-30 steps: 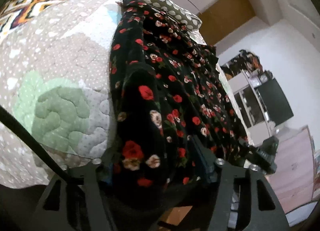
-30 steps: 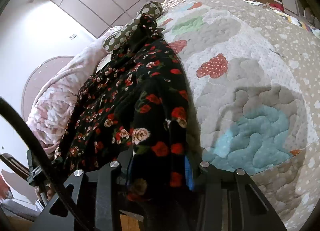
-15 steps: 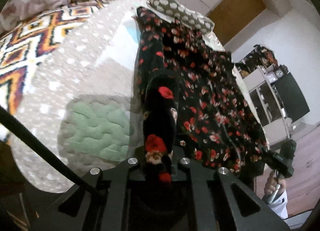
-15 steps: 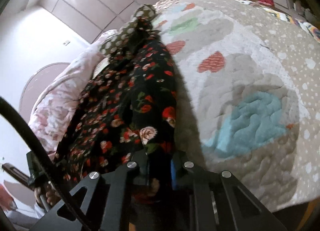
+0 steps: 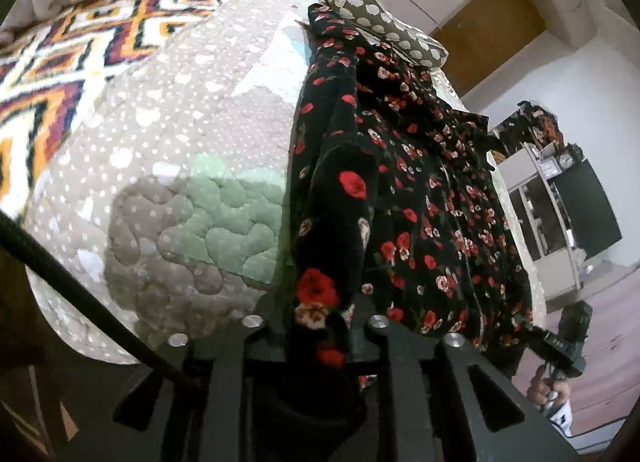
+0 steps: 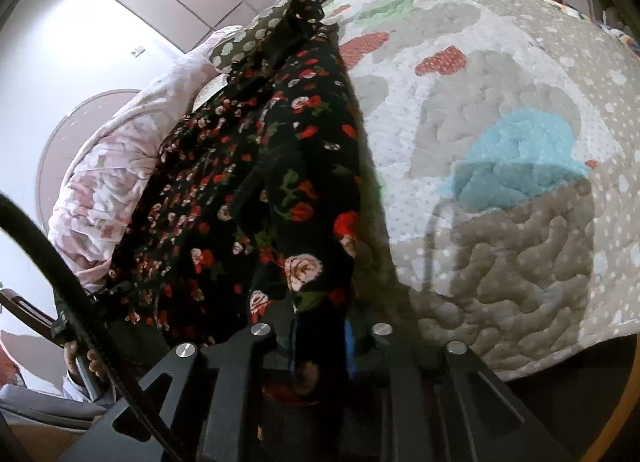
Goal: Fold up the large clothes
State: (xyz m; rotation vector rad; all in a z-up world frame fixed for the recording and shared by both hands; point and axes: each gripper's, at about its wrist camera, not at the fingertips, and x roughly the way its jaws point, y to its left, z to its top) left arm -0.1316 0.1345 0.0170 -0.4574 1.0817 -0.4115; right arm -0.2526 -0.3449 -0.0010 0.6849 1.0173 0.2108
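Your left gripper (image 5: 316, 326) and right gripper (image 6: 320, 326) each pinch a bunched hem corner of the black, soft, rose-printed dress (image 5: 404, 166), jaws narrow and just eased slightly; it lies lengthwise along the puffy, stitched beige quilt (image 5: 192, 130).

A bedroom in a home: a bed fills most of both views, spread with a beige polka-dot quilt (image 5: 168, 150) stitched with green, blue and red heart patches. A spotted cushion (image 5: 384, 30) lies at the top centre, and a rumpled pink floral duvet (image 6: 120, 166) is heaped at the left of the right-wrist view. A wooden door (image 5: 492, 46) stands at the upper right of the left-wrist view, with a white shelving unit (image 5: 536, 214) and dark screen (image 5: 588, 210) at the right edge
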